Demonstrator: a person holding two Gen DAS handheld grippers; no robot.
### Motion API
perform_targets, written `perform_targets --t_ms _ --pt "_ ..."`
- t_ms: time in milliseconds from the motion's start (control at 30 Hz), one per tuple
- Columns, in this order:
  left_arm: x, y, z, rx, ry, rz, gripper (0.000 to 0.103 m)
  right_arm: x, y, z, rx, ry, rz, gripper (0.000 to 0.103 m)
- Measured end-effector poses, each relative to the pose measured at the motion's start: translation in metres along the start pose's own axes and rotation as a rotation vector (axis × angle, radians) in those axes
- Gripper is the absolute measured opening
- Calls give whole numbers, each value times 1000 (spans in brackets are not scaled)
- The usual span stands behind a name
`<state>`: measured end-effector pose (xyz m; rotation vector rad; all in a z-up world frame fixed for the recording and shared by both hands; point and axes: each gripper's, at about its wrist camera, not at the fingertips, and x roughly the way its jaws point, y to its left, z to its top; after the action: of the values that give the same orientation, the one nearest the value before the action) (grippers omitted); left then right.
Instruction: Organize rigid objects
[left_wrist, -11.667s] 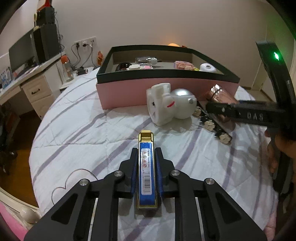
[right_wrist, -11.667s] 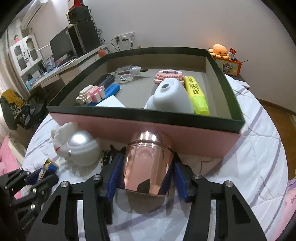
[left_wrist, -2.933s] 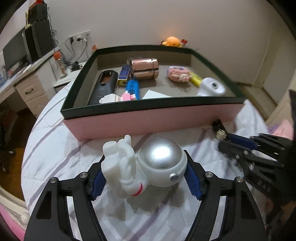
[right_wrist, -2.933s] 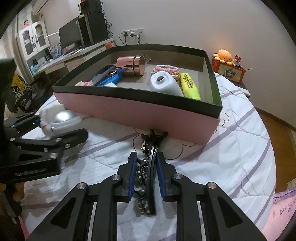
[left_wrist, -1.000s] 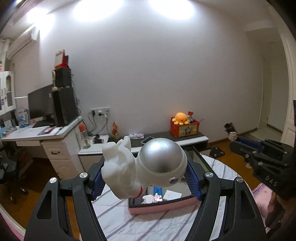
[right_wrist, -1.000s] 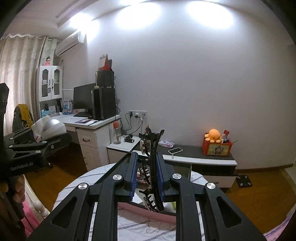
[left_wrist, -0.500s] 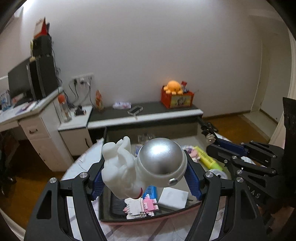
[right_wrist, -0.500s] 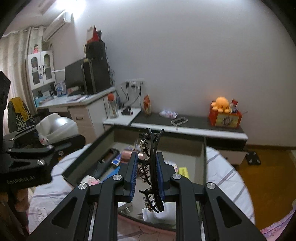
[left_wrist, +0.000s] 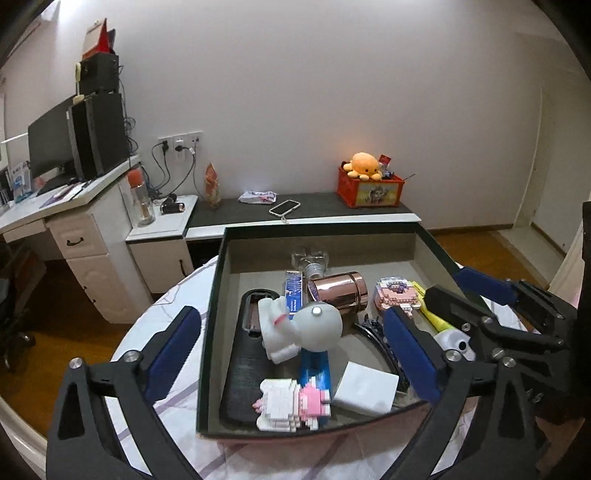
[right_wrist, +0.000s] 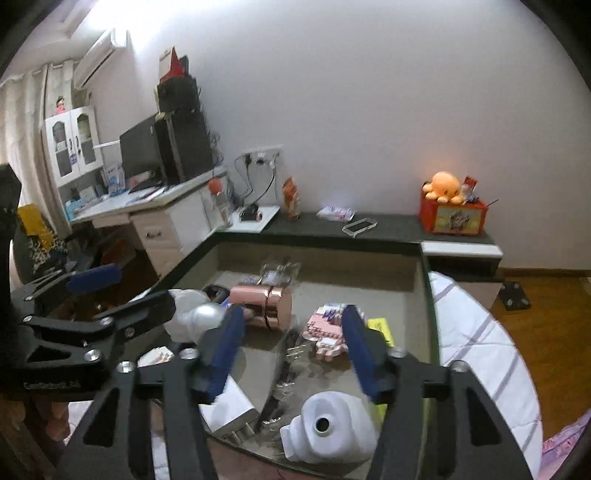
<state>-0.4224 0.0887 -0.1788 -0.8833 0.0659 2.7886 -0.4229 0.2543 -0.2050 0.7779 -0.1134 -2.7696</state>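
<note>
White astronaut figurine with silver domed helmet (left_wrist: 299, 328) lying inside the dark-rimmed pink storage box (left_wrist: 212, 314), near the rose-gold metal canister (left_wrist: 338, 291), black hair claw clip (left_wrist: 373, 334) just right, left tool (left_wrist: 291, 354) and right tool (right_wrist: 291, 339) both spread wide, holding nothing.

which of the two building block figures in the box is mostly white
The white block figure at the box's near edge; the other block figure, beside the copper canister, is mostly pink.
</note>
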Motion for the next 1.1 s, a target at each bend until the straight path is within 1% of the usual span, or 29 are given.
perform_targets --t_ms 33,100,167,200,300,333,367,433,533,633,733,800,900,1000,1067,1100 --pt "-5 0 -1 -1 -2 3 103 -5 1 1 5 -9 1 61" --pt "-16 2 -2 -2 -3 3 103 -13 1 2 1 -23 -27 68" --pt "-28 4 -1 -7 -15 14 103 -21 1 3 6 -29 -52 84" --pt "-36 4 -2 -6 -21 31 103 -27 1 3 9 -34 -63 86" --pt "-61 2 -3 5 -46 71 103 -50 6 5 13 -66 -66 86" --pt "-73 1 -3 8 -64 80 103 -58 9 6 7 -73 -77 89" --pt "-83 0 -3 9 -80 82 103 -67 13 7 -5 -82 -92 102" --pt "-107 -3 -6 27 -104 94 103 -85 21 9 -32 -102 -130 103" --pt "-143 -7 -12 49 -157 125 103 -123 32 14 -57 -144 -150 103" --pt "-182 -6 -17 22 -227 139 103 -157 41 16 -66 -181 -179 103" --pt "-218 -5 -19 -7 -287 133 103 -198 56 14 -49 -245 -182 103" --pt "-239 -8 -21 -16 -315 147 103 -218 68 11 -54 -270 -179 103" --pt "-267 -15 -27 0 -350 154 103 -241 85 8 -88 -300 -197 103" --pt "-292 -22 -34 12 -385 138 103 -265 100 5 -103 -331 -193 103" --pt "-304 -26 -38 22 -389 118 103 -280 108 3 -112 -350 -189 103" --pt "-310 -28 -40 21 -399 122 103 -289 113 1 -120 -361 -193 103"
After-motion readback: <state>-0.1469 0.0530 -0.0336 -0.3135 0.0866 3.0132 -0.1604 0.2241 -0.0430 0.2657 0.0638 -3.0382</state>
